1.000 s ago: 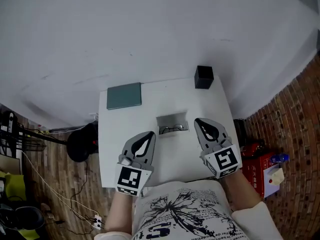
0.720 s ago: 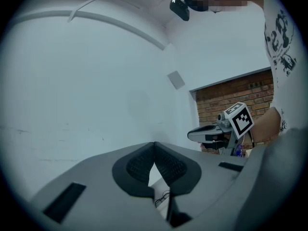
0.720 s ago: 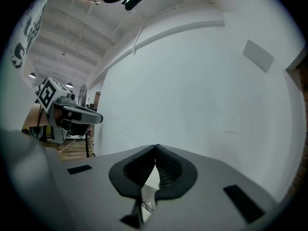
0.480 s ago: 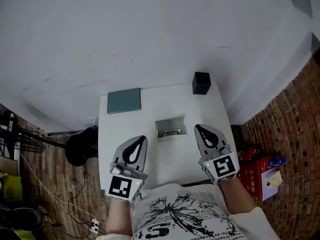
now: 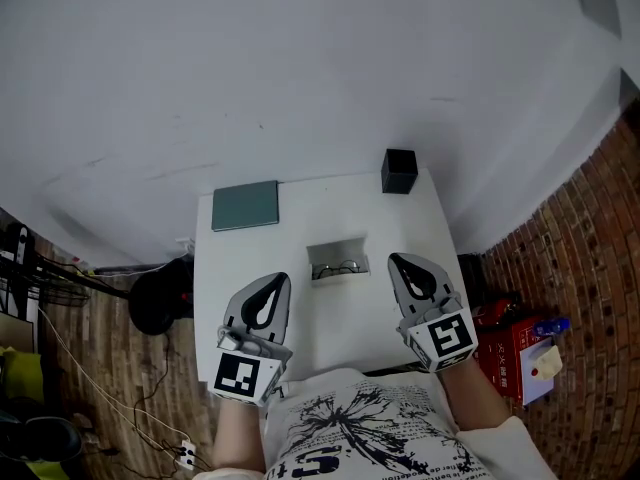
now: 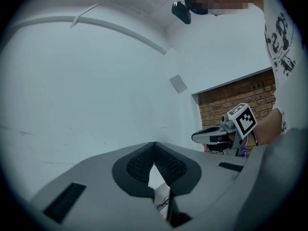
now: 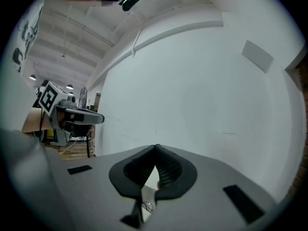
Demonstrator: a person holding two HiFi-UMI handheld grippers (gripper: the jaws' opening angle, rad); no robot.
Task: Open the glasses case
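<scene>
The small grey rectangular glasses case [image 5: 337,256] sits already open at the middle of the white square table [image 5: 300,200], so the task looks done, with the left gripper [image 5: 277,280] and right gripper [image 5: 395,262] flanking it, jaws pressed together and empty.

1. No word, brand or number can be read anywhere.
2. The shirt [image 5: 360,423] carries a black print, with lettering too distorted to read.
3. The red box [image 5: 505,346] bears white print, too small to read.

White wall [image 5: 300,68], brick wall [image 5: 590,258], wooden floor [image 5: 110,338], white table [image 5: 240,258]
</scene>
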